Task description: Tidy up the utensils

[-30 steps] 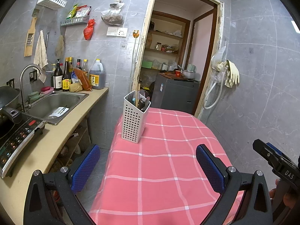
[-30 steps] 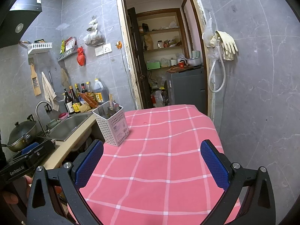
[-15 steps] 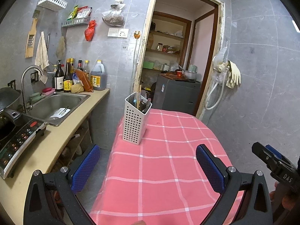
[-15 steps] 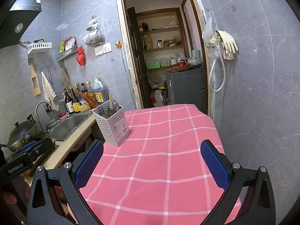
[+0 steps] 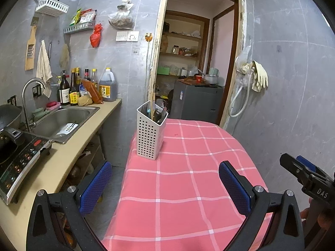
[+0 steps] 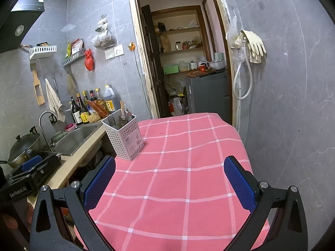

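Utensils (image 5: 157, 113) in white caddy (image 5: 149, 135) on pink checked tablecloth (image 6: 184, 167), grey-tiled kitchen, left gripper (image 5: 165, 183) and right gripper (image 6: 169, 179) wide, empty.

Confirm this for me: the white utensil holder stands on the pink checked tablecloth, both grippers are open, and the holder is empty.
Not quite. The holder is not empty: the right wrist view shows a fork, chopsticks and other utensils standing in it. The rest holds: it stands on the tablecloth, and the left gripper and right gripper are both open.
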The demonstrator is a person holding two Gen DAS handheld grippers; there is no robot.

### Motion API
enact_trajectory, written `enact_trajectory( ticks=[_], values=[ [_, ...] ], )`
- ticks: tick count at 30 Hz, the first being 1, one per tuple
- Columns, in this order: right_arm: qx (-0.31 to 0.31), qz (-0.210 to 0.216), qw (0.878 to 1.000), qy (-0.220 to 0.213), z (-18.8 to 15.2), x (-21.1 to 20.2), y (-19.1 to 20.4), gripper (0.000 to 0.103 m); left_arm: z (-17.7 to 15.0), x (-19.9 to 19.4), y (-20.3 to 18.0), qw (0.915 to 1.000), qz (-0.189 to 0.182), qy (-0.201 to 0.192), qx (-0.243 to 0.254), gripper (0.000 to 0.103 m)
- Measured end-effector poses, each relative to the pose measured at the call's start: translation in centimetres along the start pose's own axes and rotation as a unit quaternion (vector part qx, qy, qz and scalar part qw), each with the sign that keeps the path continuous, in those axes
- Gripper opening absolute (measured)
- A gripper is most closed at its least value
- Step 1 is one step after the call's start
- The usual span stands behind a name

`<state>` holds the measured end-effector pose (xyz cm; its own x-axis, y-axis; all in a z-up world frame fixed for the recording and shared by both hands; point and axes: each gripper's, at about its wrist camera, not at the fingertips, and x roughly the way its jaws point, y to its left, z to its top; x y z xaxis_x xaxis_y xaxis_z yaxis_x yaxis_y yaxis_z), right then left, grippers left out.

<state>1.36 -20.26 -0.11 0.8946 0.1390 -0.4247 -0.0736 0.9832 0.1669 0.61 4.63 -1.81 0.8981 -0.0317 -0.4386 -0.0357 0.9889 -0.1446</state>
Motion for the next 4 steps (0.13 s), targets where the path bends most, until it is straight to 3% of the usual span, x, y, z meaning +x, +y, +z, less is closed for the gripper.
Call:
enact_trajectory(
  ticks=[4],
  values=[
    [0.003,-0.001,1.000,0.007,-0.30,0.67,0.00,0.102,-0.08,0.61,-0.04,0.9999,0.004,0.010,0.000,0.103]
  ],
)
